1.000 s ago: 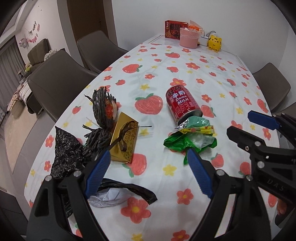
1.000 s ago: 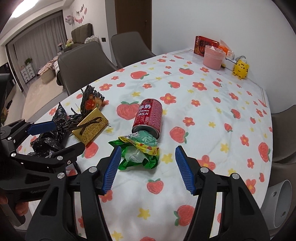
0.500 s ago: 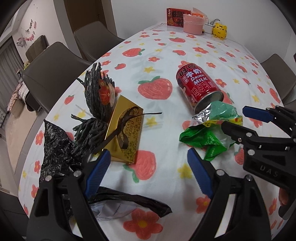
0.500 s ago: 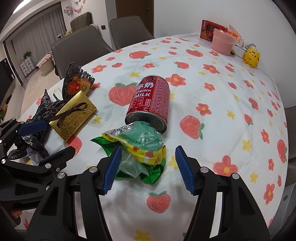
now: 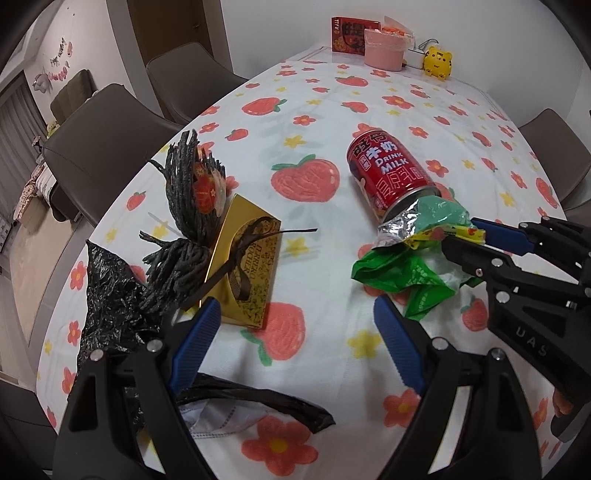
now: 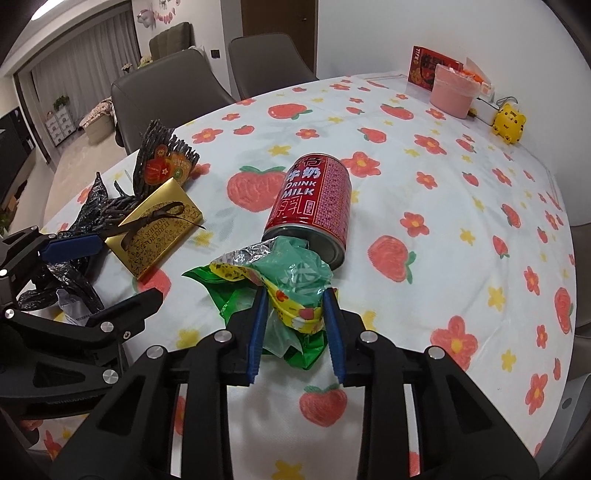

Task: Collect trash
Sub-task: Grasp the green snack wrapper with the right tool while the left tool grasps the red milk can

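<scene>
A crumpled green and foil wrapper (image 6: 291, 280) lies on the flowered tablecloth against the open end of a red milk can (image 6: 314, 199) on its side. My right gripper (image 6: 293, 306) has its jaws narrowed around the wrapper, pads touching it. It also shows in the left wrist view (image 5: 461, 240) beside the wrapper (image 5: 417, 258) and can (image 5: 391, 177). My left gripper (image 5: 295, 321) is open and empty above the cloth, next to a gold chocolate box (image 5: 247, 266), a black woven bundle (image 5: 188, 206) and a black plastic bag (image 5: 110, 299).
A pink tub (image 5: 384, 53), a red box (image 5: 351, 35) and a yellow tiger toy (image 5: 437, 62) stand at the table's far end. Grey chairs (image 5: 107, 147) line the left side. A white crumpled paper (image 5: 218, 417) lies under the black bag.
Both grippers have moved forward and down toward the trash. My right gripper's jaws have closed in from wide open onto the green wrapper. The left gripper stays open.
</scene>
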Motion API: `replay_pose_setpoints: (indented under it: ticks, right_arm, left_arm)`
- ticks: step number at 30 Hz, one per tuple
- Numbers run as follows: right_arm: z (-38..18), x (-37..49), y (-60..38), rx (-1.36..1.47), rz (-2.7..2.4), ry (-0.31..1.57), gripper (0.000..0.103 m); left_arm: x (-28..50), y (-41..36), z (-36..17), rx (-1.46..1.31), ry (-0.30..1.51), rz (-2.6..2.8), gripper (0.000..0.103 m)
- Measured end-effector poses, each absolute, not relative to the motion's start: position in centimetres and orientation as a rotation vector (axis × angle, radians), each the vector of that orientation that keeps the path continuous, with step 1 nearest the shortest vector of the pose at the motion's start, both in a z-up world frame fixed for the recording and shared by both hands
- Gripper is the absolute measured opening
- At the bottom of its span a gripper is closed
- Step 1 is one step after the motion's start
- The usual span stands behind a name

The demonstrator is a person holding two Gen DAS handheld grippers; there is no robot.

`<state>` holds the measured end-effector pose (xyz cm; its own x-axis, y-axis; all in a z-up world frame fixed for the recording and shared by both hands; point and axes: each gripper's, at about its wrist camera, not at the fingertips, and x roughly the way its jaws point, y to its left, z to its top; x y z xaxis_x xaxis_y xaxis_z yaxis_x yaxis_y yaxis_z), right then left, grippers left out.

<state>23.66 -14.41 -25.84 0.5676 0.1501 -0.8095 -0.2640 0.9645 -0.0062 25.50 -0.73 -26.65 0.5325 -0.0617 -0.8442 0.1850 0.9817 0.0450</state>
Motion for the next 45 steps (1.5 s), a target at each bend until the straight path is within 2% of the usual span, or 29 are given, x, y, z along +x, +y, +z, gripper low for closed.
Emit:
replay_pose_setpoints:
  ticks: [15,25,45]
  right_arm:
    - [-23.2,24.0,-22.3,-0.095,0.172,0.905,0.028]
    - [-23.1,26.1,-27.7,-0.078,0.145,0.897,0.028]
    - [-25.7,30.9,-28.5,-0.058,0.173,0.923,0.028]
  left_arm:
    - [27.1,-7.7,-25.2,0.138,0.980,-0.197,0.085]
    - [30.1,-12.5,-26.1,0.113,0.984,-0.190,0.085]
    - [35.7,-12.6,-29.1,0.102,1.028,-0.117,0.085]
